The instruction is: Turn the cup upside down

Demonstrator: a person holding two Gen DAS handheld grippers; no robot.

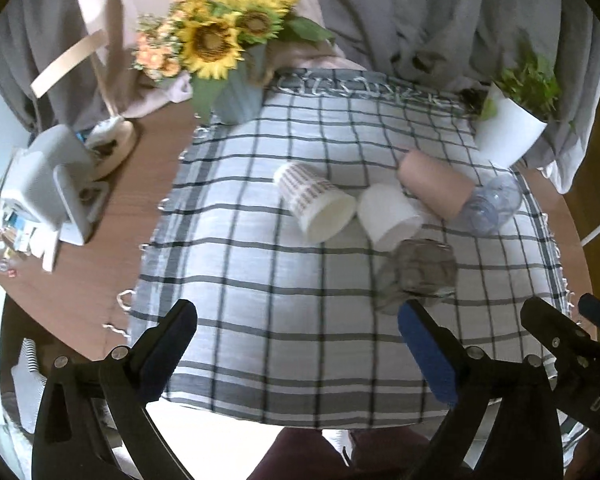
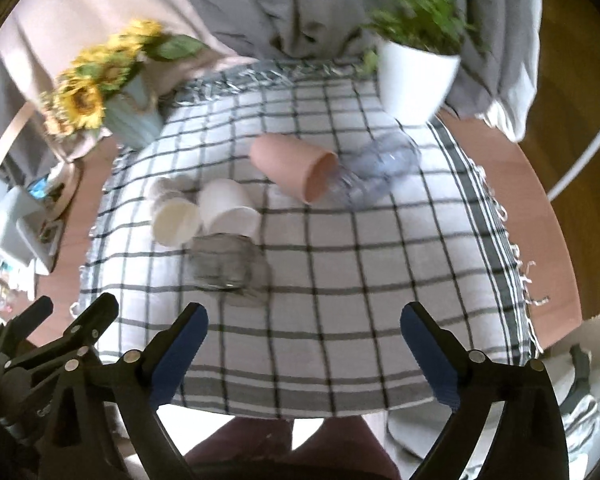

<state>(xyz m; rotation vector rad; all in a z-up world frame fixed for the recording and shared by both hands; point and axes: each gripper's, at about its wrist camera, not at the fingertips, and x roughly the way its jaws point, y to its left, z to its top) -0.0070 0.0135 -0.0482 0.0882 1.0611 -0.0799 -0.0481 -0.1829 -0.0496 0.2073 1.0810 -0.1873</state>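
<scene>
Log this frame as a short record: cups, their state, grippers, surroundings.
cups: patterned cup, white cup, pink cup, clear cup, grey glass
state: all lying on their sides on the checked cloth
left gripper: open, empty
right gripper: open, empty
surroundings: sunflowers, potted plant

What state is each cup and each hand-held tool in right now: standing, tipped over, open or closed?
Patterned cup: on its side.
White cup: on its side.
Pink cup: on its side.
Clear plastic cup: on its side.
Glass cup: on its side, blurred.
Left tool: open, empty.
Right tool: open, empty.
</scene>
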